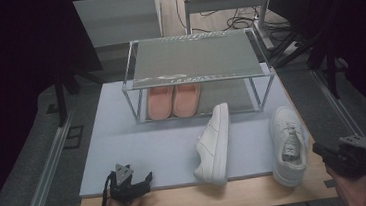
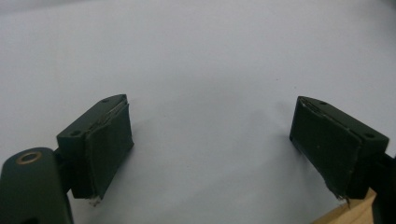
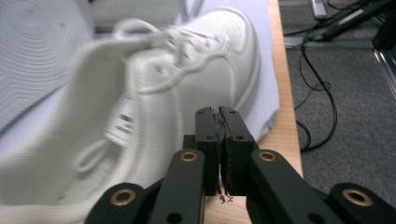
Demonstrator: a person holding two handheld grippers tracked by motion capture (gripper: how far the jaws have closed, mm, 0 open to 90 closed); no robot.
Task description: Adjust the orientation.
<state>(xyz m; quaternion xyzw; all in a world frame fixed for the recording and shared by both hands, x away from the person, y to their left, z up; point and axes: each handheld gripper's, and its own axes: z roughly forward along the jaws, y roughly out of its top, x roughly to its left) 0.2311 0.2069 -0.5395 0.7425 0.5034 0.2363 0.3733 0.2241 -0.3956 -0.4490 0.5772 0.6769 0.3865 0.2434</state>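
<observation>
Upright shoe point(image 1: 289, 144) — mat's point(image 1: 140, 152) near right corner, heel overhanging; right gripper point(image 3: 220, 112) pressed together just beside it, empty. Left gripper point(image 2: 210, 140) apart. Risk: a nudge tips the shoe off

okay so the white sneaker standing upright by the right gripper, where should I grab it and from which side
Probably the heel collar of the upright sneaker. It stands on its sole, opening up, heel toward the near table edge, where the right gripper sits. Its fingers are shut and beside the shoe, so open them, come in from the heel end, and put one finger inside the opening and one outside the back wall.
</observation>
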